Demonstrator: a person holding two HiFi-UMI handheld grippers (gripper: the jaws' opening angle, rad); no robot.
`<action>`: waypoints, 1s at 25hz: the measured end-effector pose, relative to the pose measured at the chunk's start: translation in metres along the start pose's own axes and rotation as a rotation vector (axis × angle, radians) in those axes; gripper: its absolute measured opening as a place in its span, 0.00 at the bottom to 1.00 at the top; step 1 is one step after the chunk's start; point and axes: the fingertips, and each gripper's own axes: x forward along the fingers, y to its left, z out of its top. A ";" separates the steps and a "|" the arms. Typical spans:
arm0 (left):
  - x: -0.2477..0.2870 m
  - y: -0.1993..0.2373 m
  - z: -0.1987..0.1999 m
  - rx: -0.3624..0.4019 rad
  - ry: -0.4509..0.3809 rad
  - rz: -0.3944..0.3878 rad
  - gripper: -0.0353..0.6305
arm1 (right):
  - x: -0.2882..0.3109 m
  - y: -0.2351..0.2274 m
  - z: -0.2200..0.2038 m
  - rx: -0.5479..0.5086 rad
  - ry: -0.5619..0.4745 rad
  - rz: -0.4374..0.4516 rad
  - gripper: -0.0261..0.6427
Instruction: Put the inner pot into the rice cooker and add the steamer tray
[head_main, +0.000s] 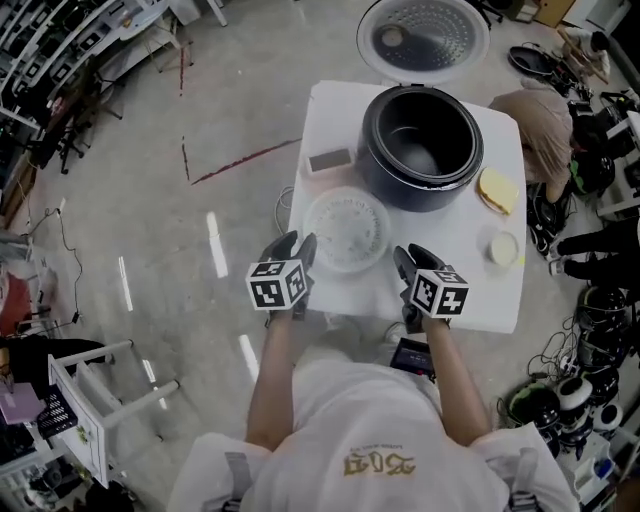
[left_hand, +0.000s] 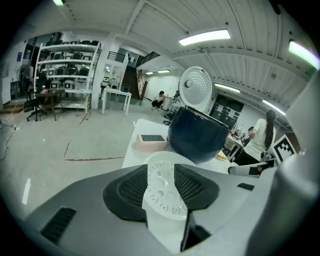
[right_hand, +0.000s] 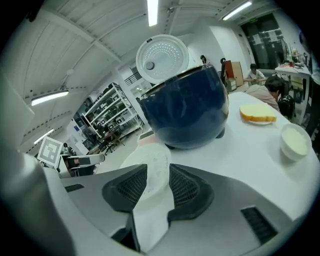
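White plastic steamer tray (head_main: 345, 230) (round, perforated)

Rice cooker (head_main: 420, 196) (lid up), steamer tray (head_main: 345, 230) beside

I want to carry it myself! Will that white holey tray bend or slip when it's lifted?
The steamer tray looks like thin plastic full of holes, so probably light and slightly bendy. Its rim looks smooth, so it might slip. It lies flat, so rolling seems unlikely.
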 end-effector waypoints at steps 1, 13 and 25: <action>0.006 0.008 -0.002 0.005 0.016 -0.007 0.33 | 0.007 0.001 -0.003 0.010 0.007 -0.008 0.27; 0.073 0.050 -0.028 0.050 0.175 -0.098 0.33 | 0.064 -0.017 -0.037 0.157 0.055 -0.145 0.26; 0.098 0.044 -0.033 0.049 0.212 -0.169 0.18 | 0.078 -0.016 -0.044 0.193 0.056 -0.172 0.17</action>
